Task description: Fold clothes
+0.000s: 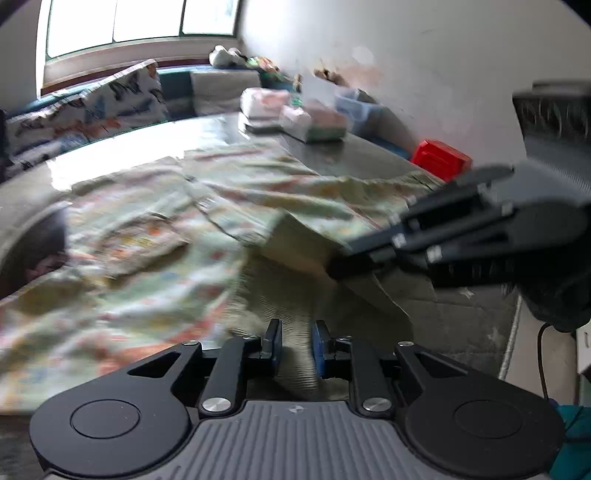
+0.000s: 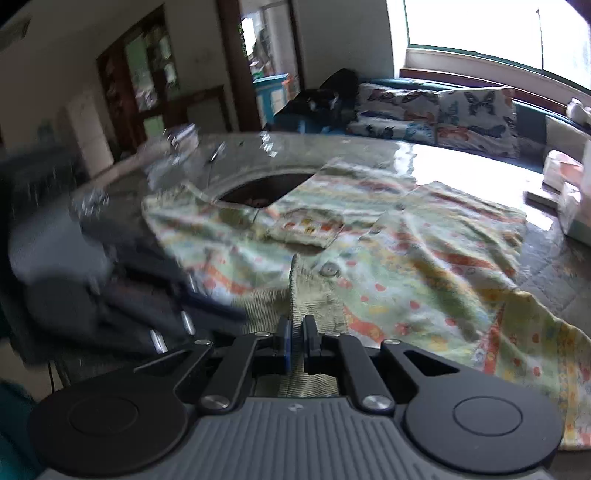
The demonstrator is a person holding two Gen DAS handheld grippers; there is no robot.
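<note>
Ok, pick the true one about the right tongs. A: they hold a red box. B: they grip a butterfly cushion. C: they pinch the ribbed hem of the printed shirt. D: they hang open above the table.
C: in the right wrist view the right tongs are closed on the ribbed hem of the printed shirt, fabric running between the pads.

— Where are we, then?
— Somebody's living room, plainly: butterfly-print cushions on a teal sofa under the big window at upper left, a glass-topped table, dark wooden doors at upper left.
</note>
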